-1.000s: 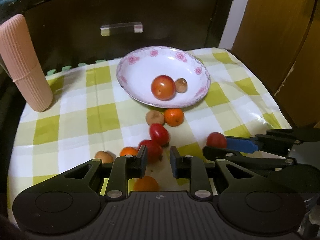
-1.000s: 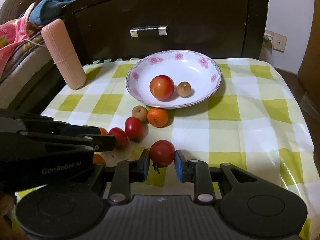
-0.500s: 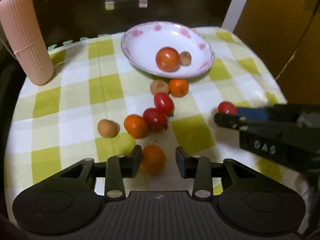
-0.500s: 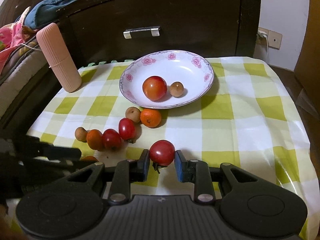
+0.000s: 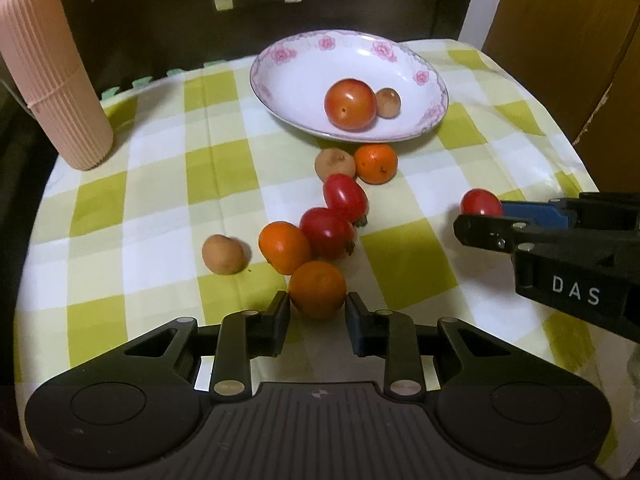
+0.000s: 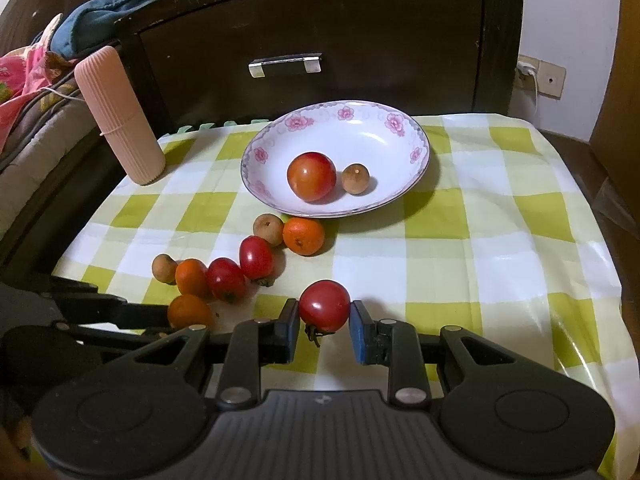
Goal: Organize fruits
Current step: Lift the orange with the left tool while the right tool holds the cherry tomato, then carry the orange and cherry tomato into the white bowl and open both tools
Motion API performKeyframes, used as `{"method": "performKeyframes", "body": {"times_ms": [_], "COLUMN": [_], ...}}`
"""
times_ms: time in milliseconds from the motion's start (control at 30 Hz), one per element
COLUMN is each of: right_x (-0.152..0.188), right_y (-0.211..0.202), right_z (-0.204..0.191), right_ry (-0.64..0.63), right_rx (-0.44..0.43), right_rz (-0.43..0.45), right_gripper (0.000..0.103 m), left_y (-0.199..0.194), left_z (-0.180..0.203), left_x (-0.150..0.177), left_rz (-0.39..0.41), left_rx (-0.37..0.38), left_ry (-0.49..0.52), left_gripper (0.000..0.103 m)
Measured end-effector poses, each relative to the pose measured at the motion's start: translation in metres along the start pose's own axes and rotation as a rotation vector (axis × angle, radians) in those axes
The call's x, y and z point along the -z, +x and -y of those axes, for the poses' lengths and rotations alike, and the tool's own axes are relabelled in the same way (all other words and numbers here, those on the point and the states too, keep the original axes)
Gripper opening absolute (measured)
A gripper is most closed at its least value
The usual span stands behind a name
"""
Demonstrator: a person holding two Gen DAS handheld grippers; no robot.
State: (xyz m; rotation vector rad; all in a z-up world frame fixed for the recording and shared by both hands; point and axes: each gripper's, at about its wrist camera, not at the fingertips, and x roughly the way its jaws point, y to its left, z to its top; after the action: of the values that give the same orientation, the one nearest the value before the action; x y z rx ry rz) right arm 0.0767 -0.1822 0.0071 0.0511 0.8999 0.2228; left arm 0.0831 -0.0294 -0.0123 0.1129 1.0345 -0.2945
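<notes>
Left wrist view: a pink tube [image 5: 52,76] is stood at the far left of the bench [image 5: 132,216]. Loose fruits are scattered in the middle, and an orange [image 5: 317,289] is seen between the fingers of the left gripper [image 5: 317,316], which are closing on it; contact cannot be confirmed. It lies straight ahead of them, round, with no long axis. The bowl [image 5: 304,60] is placed beyond, up and slightly right. On the right, a tomato [image 6: 324,305] is pinched by the right gripper [image 6: 324,330], low over the cloth and nearer to the bowl.
</notes>
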Motion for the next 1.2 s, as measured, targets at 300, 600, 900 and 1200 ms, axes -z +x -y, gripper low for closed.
{"method": "performKeyframes", "body": {"times_ms": [300,600,900,1200], "right_x": [0.001,0.0,-0.001,-0.019], "right_y": [0.001,0.003,0.001,0.004], "right_z": [-0.001,0.0,0.001,0.003], "right_ry": [-0.002,0.001,-0.003,0.007], "right_rx": [0.0,-0.003,0.0,-0.008], "right_rz": [-0.002,-0.007,0.002,0.032], "right_gripper": [0.026,0.026,0.026,0.026], "left_y": [0.007,0.009,-0.005,-0.012], "left_z": [-0.001,0.002,0.009,0.005], "left_x": [-0.005,-0.004,-0.005,-0.032], "left_rz": [0.008,0.018,0.044,0.099], "left_rx": [0.009,-0.017,-0.003,0.037], "left_ry": [-0.027,-0.002,0.031,-0.025], "left_gripper": [0.041,0.039,0.039,0.039]}}
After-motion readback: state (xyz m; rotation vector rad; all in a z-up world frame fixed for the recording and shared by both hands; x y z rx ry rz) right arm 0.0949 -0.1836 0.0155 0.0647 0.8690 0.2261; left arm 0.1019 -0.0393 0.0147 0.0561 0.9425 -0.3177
